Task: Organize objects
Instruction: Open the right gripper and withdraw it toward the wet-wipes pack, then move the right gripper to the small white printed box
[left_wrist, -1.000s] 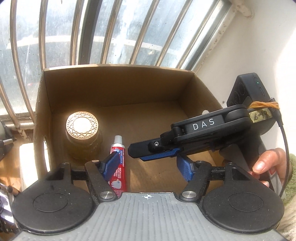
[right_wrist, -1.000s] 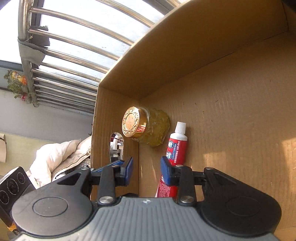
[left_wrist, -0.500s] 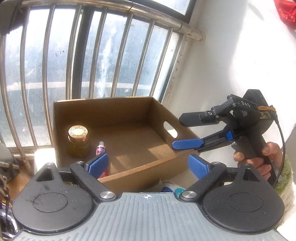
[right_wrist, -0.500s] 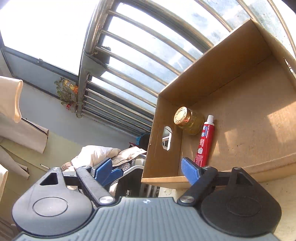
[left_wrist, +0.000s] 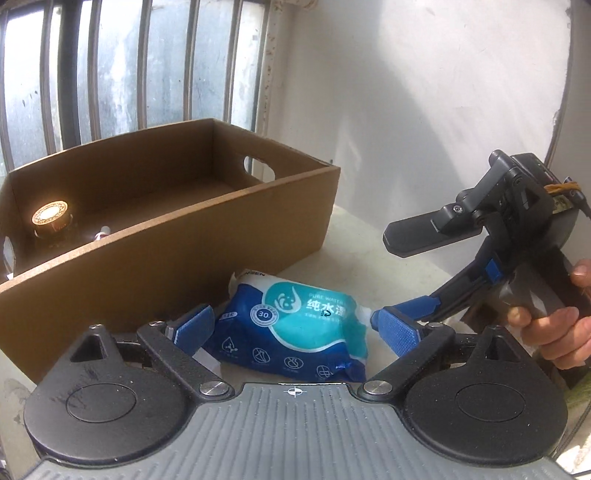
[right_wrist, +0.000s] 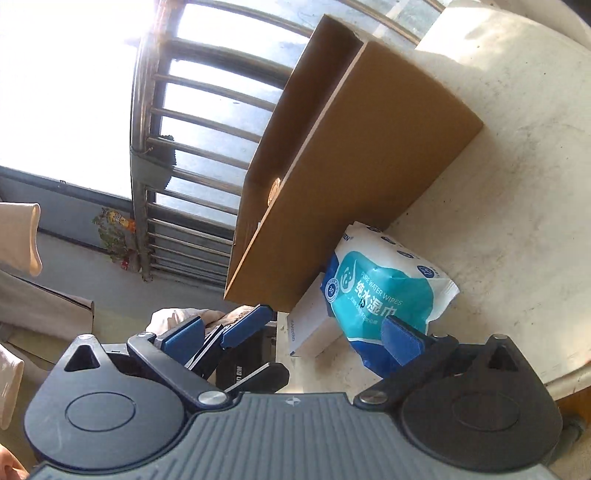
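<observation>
Left gripper (left_wrist: 295, 326) low over the bench (left_wrist: 369, 243), jaws wide and opening a little more, straddling a blue-and-teal wipes pack (left_wrist: 295, 325). Blue pads (left_wrist: 194, 326) on either side of the pack, not pressing on it; nothing held.

Right gripper (right_wrist: 291, 330) also wide, jaws opening, empty. In the left wrist view, seen at the right, carried by a hand (left_wrist: 554, 332) on its handle, upper finger raised over the bench, lower blue finger reaching down toward the pack's right end, close to the left gripper's right pad. Touching or just short of it: cannot tell.

Wipes pack lying flat on the pale bench, just in front of the box (left_wrist: 166, 251), printed face up, number 30 in a circle on the label. In the right wrist view the pack (right_wrist: 384, 291) rests partly on a flat white carton (right_wrist: 314, 328) at the bench edge, right beside the box's near wall.

Box of brown cardboard, open at the top, oval handle hole in the far end wall, standing by a barred window (left_wrist: 110, 74). Inside, at the left end, a jar with a gold patterned lid (left_wrist: 50, 216), upright, lit by sun. Beside it, the white cap of a tube (left_wrist: 102, 232) just showing above the near wall; the rest hidden.

White wall (left_wrist: 424, 110) behind the bench to the right.
</observation>
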